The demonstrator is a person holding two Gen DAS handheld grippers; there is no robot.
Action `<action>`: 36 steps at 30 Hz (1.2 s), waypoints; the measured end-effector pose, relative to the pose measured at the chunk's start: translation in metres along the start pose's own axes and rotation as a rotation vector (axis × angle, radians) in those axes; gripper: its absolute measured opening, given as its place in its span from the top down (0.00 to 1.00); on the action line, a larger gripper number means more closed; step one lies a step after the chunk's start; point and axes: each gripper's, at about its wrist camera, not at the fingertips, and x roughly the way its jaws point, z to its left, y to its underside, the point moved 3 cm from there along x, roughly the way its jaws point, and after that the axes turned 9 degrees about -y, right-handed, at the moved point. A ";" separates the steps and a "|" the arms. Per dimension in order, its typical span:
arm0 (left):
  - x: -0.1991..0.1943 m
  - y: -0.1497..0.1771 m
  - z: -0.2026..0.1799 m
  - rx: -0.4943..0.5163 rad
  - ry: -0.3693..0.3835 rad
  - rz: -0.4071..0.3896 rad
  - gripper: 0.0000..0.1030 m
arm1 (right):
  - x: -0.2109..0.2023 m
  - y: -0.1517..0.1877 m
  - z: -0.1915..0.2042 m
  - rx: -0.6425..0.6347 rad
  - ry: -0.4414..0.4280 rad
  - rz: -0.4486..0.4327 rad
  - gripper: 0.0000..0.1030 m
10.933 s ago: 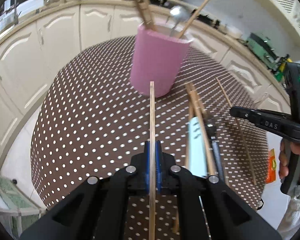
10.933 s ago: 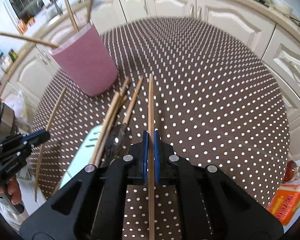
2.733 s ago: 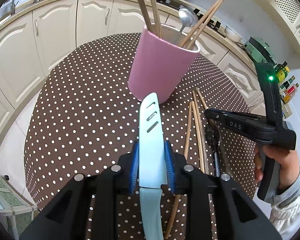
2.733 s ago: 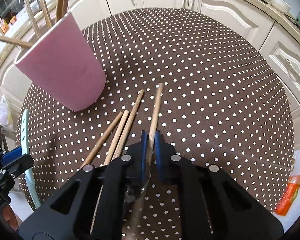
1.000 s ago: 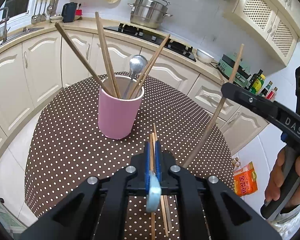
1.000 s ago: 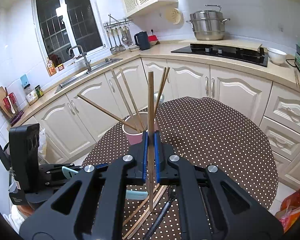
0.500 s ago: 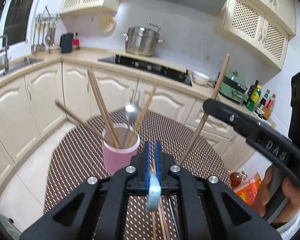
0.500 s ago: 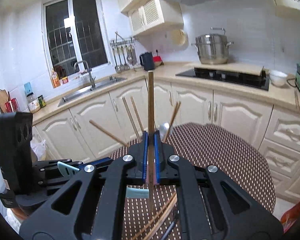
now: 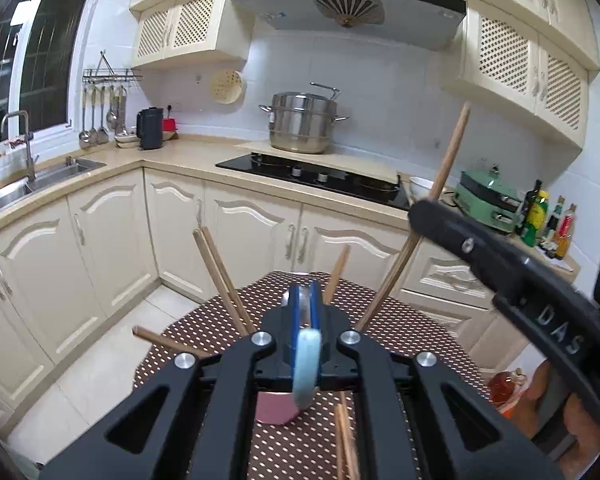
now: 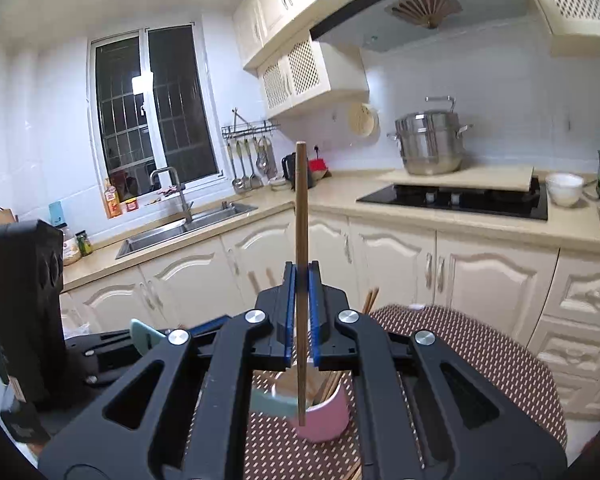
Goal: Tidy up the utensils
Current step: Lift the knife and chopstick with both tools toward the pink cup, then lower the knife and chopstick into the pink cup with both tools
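The left gripper (image 9: pixel 305 300) is clamped narrow on a pale blue spatula (image 9: pixel 307 364), its blue pads pressed flat against the thin blade; the rounded blue end hangs just below the jaws, edge-on to the camera. In the right wrist view the same spatula's tip sticks up beside the left tool, and its other end reaches toward the pink cup (image 10: pixel 326 414).

The right gripper (image 10: pixel 301 280) is pinched just as tight on 1 wooden chopstick (image 10: pixel 301 216), held nearly upright. The stick passes between the pads, rises well above them, and its lower end hangs in front of the cup's rim.

The cup stands on the brown dotted table (image 10: pixel 472 344), toward its near edge and below both tools. Several chopsticks (image 9: pixel 216 264) and a metal spoon lean out of it. 2 more loose chopsticks (image 9: pixel 345 436) lie on the table just beside the cup, toward the near edge.

A person's hand (image 9: pixel 580 420) grips the right tool's handle at the right of the left wrist view.
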 end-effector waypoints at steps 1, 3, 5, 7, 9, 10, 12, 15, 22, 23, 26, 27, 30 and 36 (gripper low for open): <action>0.003 -0.001 0.000 0.002 -0.012 -0.004 0.95 | 0.003 -0.002 0.000 -0.012 0.007 -0.011 0.94; 0.007 -0.003 0.001 0.007 -0.021 -0.014 0.95 | 0.008 -0.003 0.001 -0.024 0.014 -0.023 0.94; 0.011 -0.006 0.001 0.006 -0.017 -0.015 0.95 | 0.014 -0.003 -0.002 -0.020 0.009 -0.030 0.94; 0.013 -0.011 0.002 0.001 -0.018 -0.018 0.95 | 0.019 -0.002 -0.005 -0.016 0.001 -0.031 0.94; 0.012 -0.014 0.000 0.009 -0.020 -0.032 0.95 | 0.025 0.001 -0.007 -0.015 -0.002 -0.023 0.94; 0.013 -0.015 -0.001 0.012 -0.020 -0.036 0.95 | 0.026 0.002 -0.008 -0.014 -0.001 -0.022 0.94; 0.016 -0.016 -0.003 0.016 -0.017 -0.037 0.95 | 0.030 0.005 -0.010 -0.008 -0.004 -0.014 0.94; 0.025 -0.017 -0.002 0.008 -0.017 -0.035 0.95 | 0.033 0.007 -0.013 -0.005 -0.003 -0.010 0.94; 0.034 -0.016 0.000 -0.006 -0.007 -0.040 0.95 | 0.036 0.009 -0.019 -0.002 0.010 0.004 0.94; 0.036 -0.014 -0.002 0.006 -0.011 -0.033 0.95 | 0.037 0.010 -0.020 0.001 0.010 0.008 0.94; 0.044 -0.008 -0.001 -0.003 -0.015 -0.017 0.95 | 0.040 0.014 -0.020 0.006 0.010 0.016 0.93; 0.047 -0.006 0.001 -0.008 -0.010 -0.007 0.95 | 0.042 0.016 -0.020 0.007 0.008 0.021 0.94; 0.055 0.000 0.006 -0.020 -0.007 0.024 0.95 | 0.044 0.021 -0.019 0.004 0.010 0.036 0.93; 0.059 0.015 0.006 -0.002 -0.031 0.028 0.95 | 0.045 0.028 -0.021 0.017 0.013 0.050 0.93</action>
